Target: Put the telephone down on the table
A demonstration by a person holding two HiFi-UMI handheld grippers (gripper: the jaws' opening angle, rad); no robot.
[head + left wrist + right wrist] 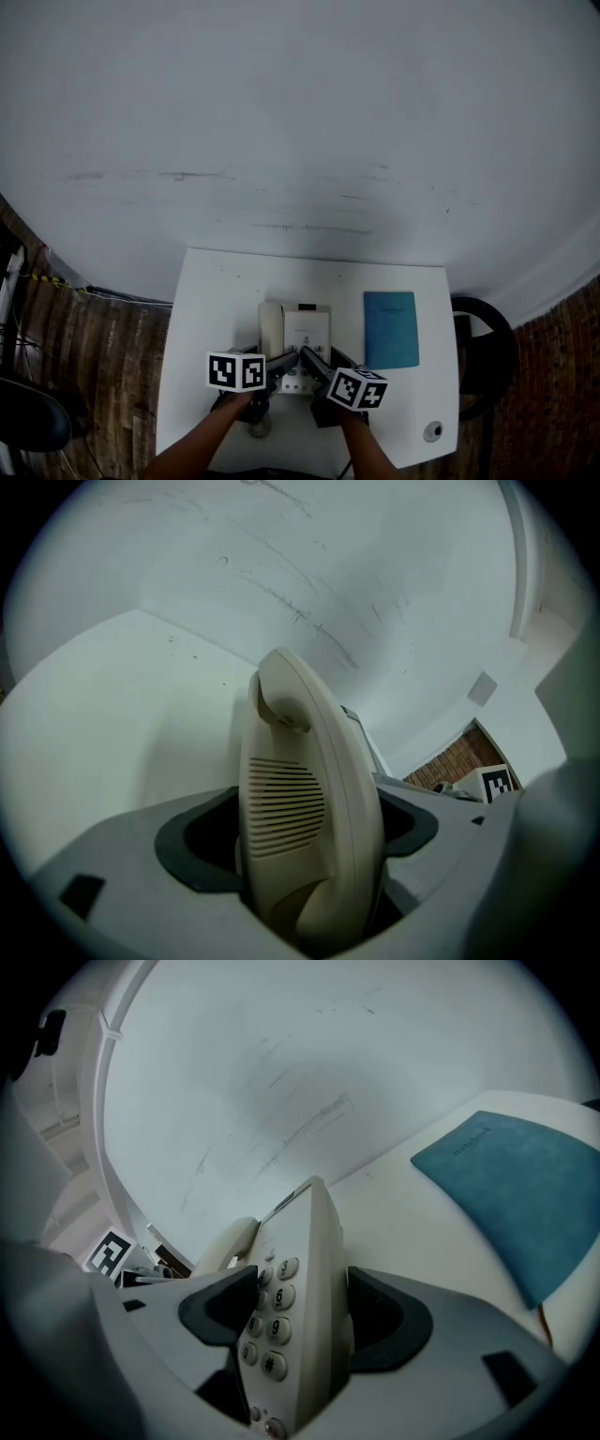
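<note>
A cream telephone (296, 336) with its handset (271, 328) on the left side is over the middle of the white table (216, 309). My left gripper (284, 360) is shut on the handset (300, 789), which stands between its jaws in the left gripper view. The right gripper (311, 360) is shut on the keypad side of the telephone (302, 1241), with the number keys (270, 1312) facing its left jaw. Both grippers hold the phone's near end. Whether the phone rests on the table or hangs just above it cannot be told.
A blue notebook (391, 328) lies to the right of the phone, also visible in the right gripper view (516, 1185). A small round object (432, 431) sits near the table's front right corner. Black chairs stand at the right (487, 347) and lower left (33, 417). A white wall (300, 122) rises behind.
</note>
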